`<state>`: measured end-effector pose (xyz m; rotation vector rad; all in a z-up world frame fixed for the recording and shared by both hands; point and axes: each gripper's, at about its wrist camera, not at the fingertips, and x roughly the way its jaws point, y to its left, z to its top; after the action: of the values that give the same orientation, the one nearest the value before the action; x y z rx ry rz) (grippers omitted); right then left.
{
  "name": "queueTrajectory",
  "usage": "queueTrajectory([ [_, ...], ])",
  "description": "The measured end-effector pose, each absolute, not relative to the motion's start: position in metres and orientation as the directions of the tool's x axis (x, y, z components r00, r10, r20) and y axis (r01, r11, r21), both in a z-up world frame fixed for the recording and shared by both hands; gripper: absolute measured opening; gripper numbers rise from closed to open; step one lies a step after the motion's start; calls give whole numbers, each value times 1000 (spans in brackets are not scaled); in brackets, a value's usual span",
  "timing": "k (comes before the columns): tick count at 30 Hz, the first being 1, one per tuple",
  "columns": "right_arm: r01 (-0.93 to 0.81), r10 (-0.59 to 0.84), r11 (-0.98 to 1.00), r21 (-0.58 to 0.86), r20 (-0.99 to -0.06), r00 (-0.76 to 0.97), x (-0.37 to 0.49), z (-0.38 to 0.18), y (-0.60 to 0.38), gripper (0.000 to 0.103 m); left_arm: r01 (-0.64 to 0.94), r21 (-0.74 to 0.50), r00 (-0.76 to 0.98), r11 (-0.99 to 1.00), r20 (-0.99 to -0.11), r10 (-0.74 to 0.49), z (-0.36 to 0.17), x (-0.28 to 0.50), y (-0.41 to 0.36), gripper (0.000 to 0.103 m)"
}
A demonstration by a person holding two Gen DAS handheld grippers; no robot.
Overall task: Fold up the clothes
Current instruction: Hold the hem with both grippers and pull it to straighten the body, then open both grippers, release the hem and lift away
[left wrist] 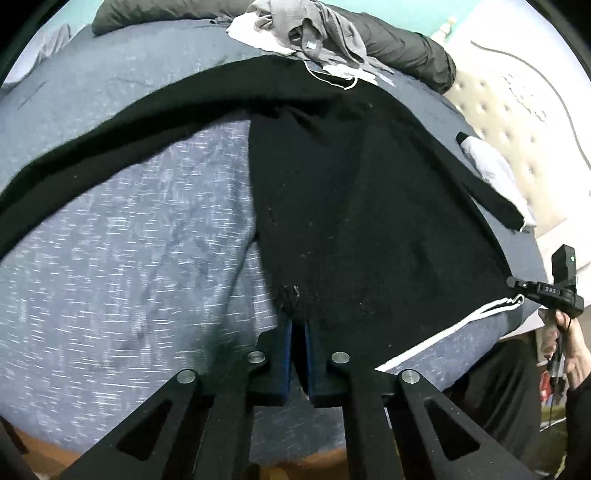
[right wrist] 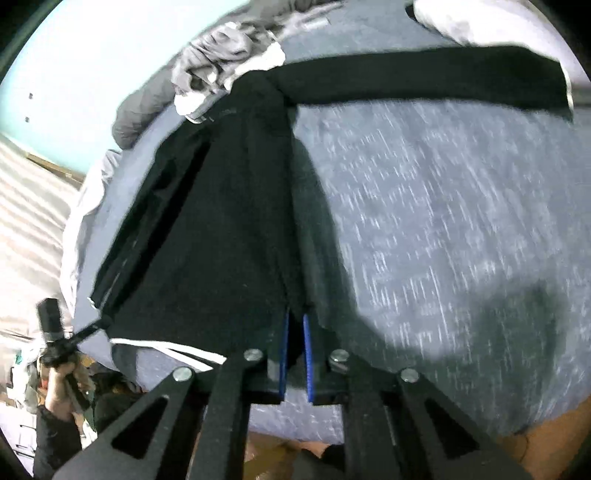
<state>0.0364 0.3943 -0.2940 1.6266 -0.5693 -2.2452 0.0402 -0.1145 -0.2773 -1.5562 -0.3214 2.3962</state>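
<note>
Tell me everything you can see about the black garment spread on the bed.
The black garment is a long-sleeved top of soft, lint-flecked fabric, lying on the blue-grey heathered bed cover. One sleeve stretches out to each side. A white drawstring trails by its near edge. The left gripper and right gripper each pinch the near hem. At its far end it touches a heap of grey and white clothes.

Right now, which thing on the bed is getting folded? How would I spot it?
Find the blue-grey bed cover. Spread across it lies the black garment, with long sleeves reaching out sideways and each hand-held gripper pinching its near edge. Unlike the crumpled grey clothes pile at the far end, it is black, flat and white-trimmed.
</note>
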Motion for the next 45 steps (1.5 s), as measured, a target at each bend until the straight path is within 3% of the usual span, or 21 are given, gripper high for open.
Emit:
queueTrajectory([
  [6,-2,-435,-893,451,-862,-259,37,-300,382,9,-72,-351,-368,-934,-861,352,-284,42,-126,6],
  [9,20,-423,-901,433,-868,-259,30,-294,376,15,-71,-350,-369,-934,-861,351,-284,41,-126,6],
  [11,33,-406,-911,412,-878,-253,26,-295,369,41,-76,-346,-368,-935,-862,348,-284,41,-121,6],
  [14,55,-393,-919,391,-891,-227,25,-302,363,40,-86,-337,-368,-938,-864,344,-282,40,-118,6],
  [15,62,-388,-921,385,-893,-226,25,-303,362,36,-89,-337,-369,-937,-863,345,-281,41,-118,6],
  [16,68,-384,-923,379,-895,-229,26,-303,362,19,-91,-337,-370,-937,-862,346,-279,41,-118,6],
  [17,74,-381,-924,374,-895,-230,27,-302,362,11,-95,-334,-372,-938,-862,345,-277,42,-119,6],
  [20,101,-381,-925,367,-887,-261,29,-291,367,5,-107,-333,-378,-937,-858,348,-271,45,-120,6],
  [25,157,-383,-923,351,-867,-318,34,-268,379,4,-140,-334,-381,-932,-851,362,-264,56,-118,6],
  [33,109,-359,-933,343,-890,-279,31,-303,384,5,-69,-352,-296,-934,-886,356,-306,51,-120,6],
  [39,99,-356,-934,342,-881,-312,30,-280,398,17,-75,-291,-342,-954,-891,298,-282,45,-128,14],
  [41,90,-369,-928,362,-861,-349,27,-270,402,28,-78,-284,-361,-956,-885,293,-271,38,-133,16],
  [45,79,-383,-919,386,-829,-408,14,-256,404,29,-73,-264,-406,-962,-873,270,-253,13,-140,39],
])
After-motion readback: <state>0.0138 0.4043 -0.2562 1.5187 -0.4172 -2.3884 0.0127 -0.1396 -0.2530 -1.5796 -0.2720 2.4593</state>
